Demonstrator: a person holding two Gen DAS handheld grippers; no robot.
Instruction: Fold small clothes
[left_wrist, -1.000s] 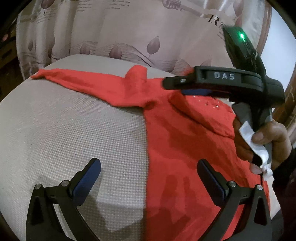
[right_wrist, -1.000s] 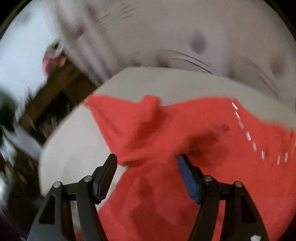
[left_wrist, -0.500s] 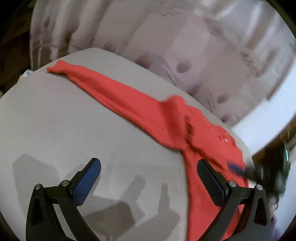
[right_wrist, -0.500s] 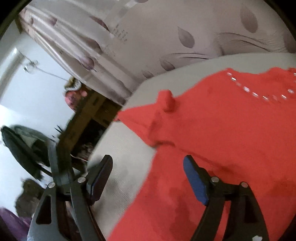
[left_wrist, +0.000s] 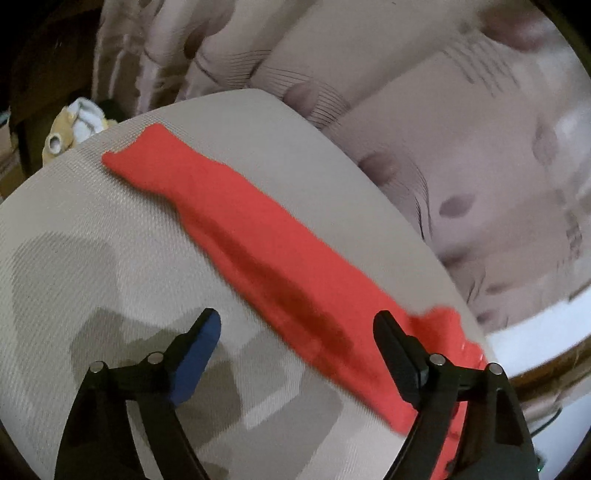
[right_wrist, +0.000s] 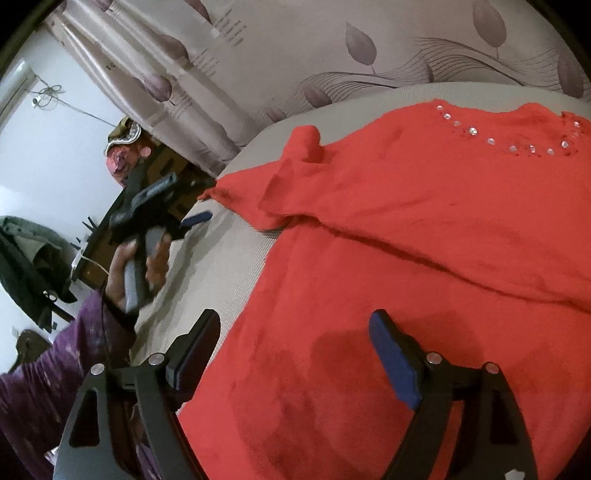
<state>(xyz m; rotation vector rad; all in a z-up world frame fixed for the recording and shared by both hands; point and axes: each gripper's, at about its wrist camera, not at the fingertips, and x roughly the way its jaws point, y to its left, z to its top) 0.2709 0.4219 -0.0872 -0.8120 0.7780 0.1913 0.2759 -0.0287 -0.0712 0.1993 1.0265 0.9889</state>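
A small red sweater (right_wrist: 424, 236) with rhinestones at the neckline lies spread on a beige padded surface (right_wrist: 236, 266). Its long sleeve (left_wrist: 236, 229) stretches flat to the far left in the left wrist view. My left gripper (left_wrist: 297, 347) is open and empty, hovering over the sleeve near the shoulder. It also shows in the right wrist view (right_wrist: 192, 218), beside the sleeve's cuff end. My right gripper (right_wrist: 293, 345) is open and empty above the sweater's body, its left finger over the garment's side edge.
A leaf-patterned curtain (right_wrist: 332, 55) hangs behind the surface. A cloth bundle (left_wrist: 74, 125) lies past the far left edge. Dark wooden furniture (right_wrist: 110, 236) and hanging dark clothes (right_wrist: 26, 266) stand to the left.
My left gripper has swung left, away from the sweater's body and toward the sleeve. My right gripper has pulled back from the shoulder fold and now hovers over the body. Both stay open.
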